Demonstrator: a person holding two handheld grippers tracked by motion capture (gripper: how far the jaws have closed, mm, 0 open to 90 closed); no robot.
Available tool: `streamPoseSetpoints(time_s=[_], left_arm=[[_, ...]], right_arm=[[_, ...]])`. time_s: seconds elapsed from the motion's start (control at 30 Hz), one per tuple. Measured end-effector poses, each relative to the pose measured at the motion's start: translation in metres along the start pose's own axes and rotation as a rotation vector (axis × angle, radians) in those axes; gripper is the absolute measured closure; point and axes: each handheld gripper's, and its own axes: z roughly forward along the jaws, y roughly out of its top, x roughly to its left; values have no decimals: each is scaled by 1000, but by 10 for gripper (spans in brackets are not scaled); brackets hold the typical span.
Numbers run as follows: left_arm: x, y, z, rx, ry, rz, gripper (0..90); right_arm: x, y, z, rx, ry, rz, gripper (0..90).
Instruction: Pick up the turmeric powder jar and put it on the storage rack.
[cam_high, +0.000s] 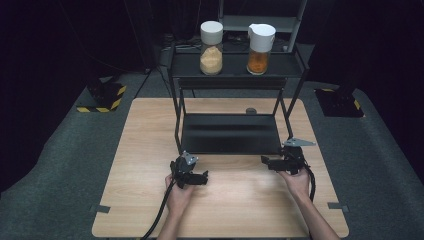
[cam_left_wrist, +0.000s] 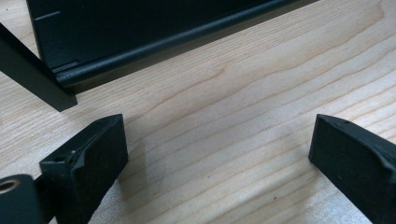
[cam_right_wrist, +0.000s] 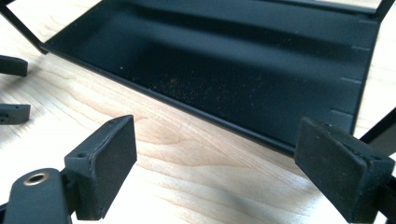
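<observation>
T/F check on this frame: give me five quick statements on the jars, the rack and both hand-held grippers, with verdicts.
1. Two jars, the left jar and the right jar, stand on the top shelf of the black rack. True.
2. The left hand-held gripper holds a jar. False: its jaws stand open over bare table.
3. The bottom tray holds a jar. False: it has nothing in it but fine specks.
4. The right hand-held gripper is open with nothing between its jaws. True.
5. Both jars have black lids. False: both lids are white.
</observation>
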Motion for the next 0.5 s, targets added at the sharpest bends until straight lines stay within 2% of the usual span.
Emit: streamPoseSetpoints(time_s=[0.3, 0.5], left_arm=[[0, 0, 0, 0, 1, 0, 45], [0, 0, 0, 0, 1, 0, 45]], right_arm=[[5, -6, 14, 43, -1, -12, 125], [10, -12, 22, 62, -23, -18, 126]])
